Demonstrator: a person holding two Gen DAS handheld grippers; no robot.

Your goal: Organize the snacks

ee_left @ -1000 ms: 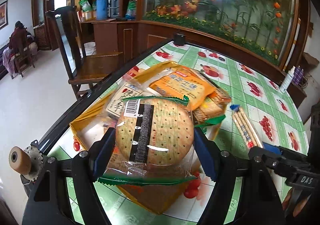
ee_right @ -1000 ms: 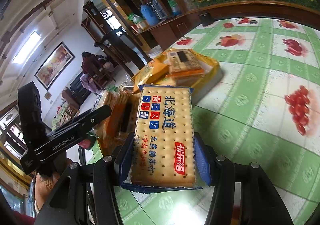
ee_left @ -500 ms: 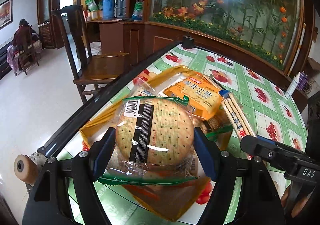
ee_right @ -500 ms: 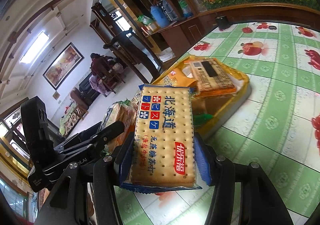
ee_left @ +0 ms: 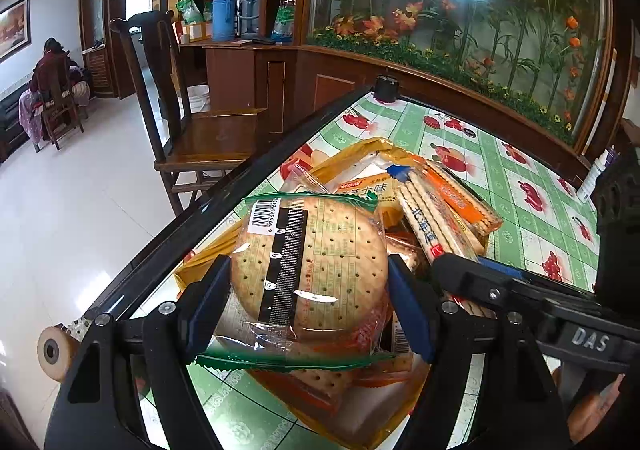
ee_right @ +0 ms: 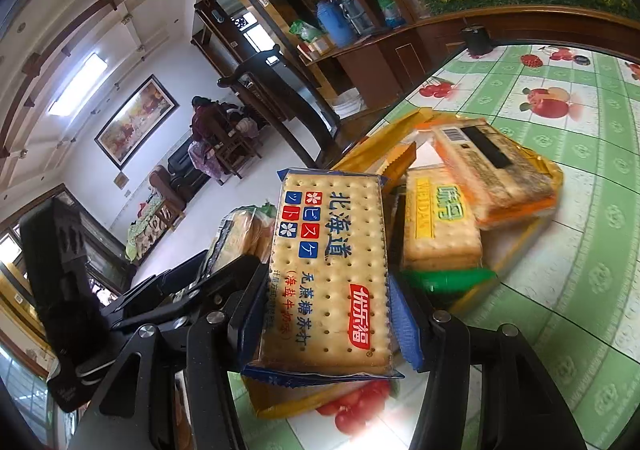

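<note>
While my left gripper [ee_left: 308, 292] clamps one round cracker pack [ee_left: 308, 266], my right gripper [ee_right: 326, 314] clamps one rectangular cracker pack [ee_right: 328, 270]. I hold both packs above one yellow tray [ee_right: 554, 173] on the counter [ee_right: 580, 290], close to each other. In the tray I count at least three more packs; one wooden chair [ee_left: 192, 121] stands beside the counter.

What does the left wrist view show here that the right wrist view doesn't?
Only the left wrist view shows the face of the round cracker pack gripped by the left gripper, with its barcode. Only the right wrist view shows the printed face of the rectangular cracker pack held in the right gripper. Both show the yellow tray of snack packs on the green tablecloth.
</note>
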